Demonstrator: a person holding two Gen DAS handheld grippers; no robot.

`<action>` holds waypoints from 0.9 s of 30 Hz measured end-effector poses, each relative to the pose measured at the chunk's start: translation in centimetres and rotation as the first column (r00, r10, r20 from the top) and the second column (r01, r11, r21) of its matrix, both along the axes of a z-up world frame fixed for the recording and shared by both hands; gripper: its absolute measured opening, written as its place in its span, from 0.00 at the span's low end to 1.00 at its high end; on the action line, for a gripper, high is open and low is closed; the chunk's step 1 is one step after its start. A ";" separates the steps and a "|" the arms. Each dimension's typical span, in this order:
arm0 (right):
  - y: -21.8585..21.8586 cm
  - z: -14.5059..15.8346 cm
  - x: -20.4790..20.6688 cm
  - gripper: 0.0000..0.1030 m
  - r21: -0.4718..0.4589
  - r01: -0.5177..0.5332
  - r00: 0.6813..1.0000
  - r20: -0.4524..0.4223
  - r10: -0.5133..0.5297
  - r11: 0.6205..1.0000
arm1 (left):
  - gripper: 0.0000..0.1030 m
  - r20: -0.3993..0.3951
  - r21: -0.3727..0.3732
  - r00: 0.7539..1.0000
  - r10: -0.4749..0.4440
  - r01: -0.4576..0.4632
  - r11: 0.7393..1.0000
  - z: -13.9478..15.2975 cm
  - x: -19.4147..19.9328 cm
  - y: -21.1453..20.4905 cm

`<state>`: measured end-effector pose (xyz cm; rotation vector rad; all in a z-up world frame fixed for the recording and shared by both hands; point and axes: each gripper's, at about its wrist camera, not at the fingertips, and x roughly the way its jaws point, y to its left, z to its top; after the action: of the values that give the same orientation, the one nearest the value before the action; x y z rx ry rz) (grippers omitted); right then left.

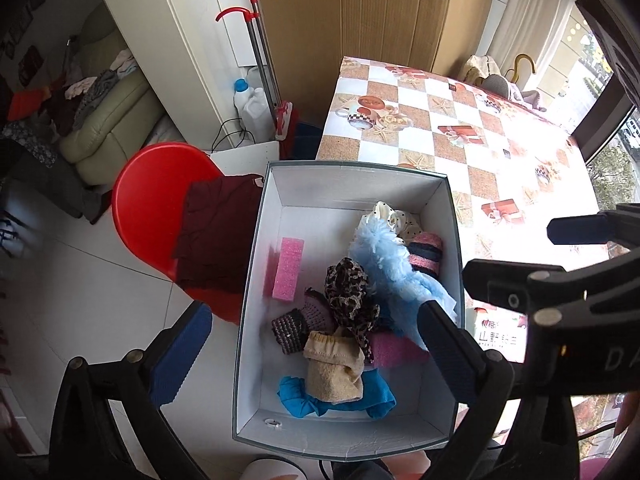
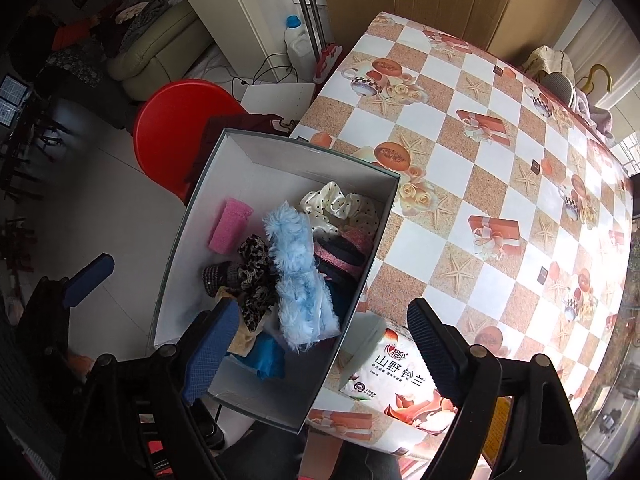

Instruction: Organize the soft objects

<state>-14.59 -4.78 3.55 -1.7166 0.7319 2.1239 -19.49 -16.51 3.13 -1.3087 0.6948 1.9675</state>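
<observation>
A white cardboard box [image 1: 352,184] sits at the near-left corner of the table [image 1: 452,120], its left wall hanging past the table edge above the tiled floor [image 1: 80,280]. Inside, the soft things crowd the right and near side: a fluffy light-blue piece [image 1: 384,256] lies along the right wall, a leopard-print scrunchie [image 1: 350,292] beside it, a beige cloth [image 1: 336,368] on top of a blue cloth [image 1: 296,396], and a cream polka-dot scrunchie [image 2: 340,204] in the far right corner. A pink sponge [image 1: 288,268] stands alone against the left wall, with bare box floor around it and along the far end.

The left gripper [image 1: 312,356] hovers over the box with its jaws spread wide and nothing between them. The right gripper [image 2: 320,344] hangs over the box's right rim, also spread wide and empty, one finger above the box, the other above a tissue pack [image 2: 392,380] that lies just beside the box on the table. Left of the box, a red chair [image 1: 156,208] with a dark red garment [image 1: 216,232] stands near its wall.
</observation>
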 end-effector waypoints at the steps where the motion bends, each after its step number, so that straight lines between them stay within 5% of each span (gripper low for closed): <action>1: 0.0 0.0 0.4 1.00 0.003 0.008 1.000 0.012 -0.008 1.000 | 1.00 -0.002 -0.002 1.000 0.000 0.000 1.000 0.2 0.1 -0.1; 10: -0.9 1.5 4.1 1.00 0.066 0.089 0.996 -0.028 -0.087 0.994 | 1.00 0.001 -0.013 1.000 0.001 0.000 1.000 1.3 1.9 -1.4; 27: -2.1 0.7 4.3 1.00 0.068 0.065 0.998 0.003 -0.065 0.996 | 1.00 -0.006 -0.036 1.000 0.018 -0.018 0.999 1.4 3.0 -2.1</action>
<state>-10.29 -6.90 4.29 -1.6398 0.6964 2.0760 -16.51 -18.63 4.51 -1.3355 0.7264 1.9818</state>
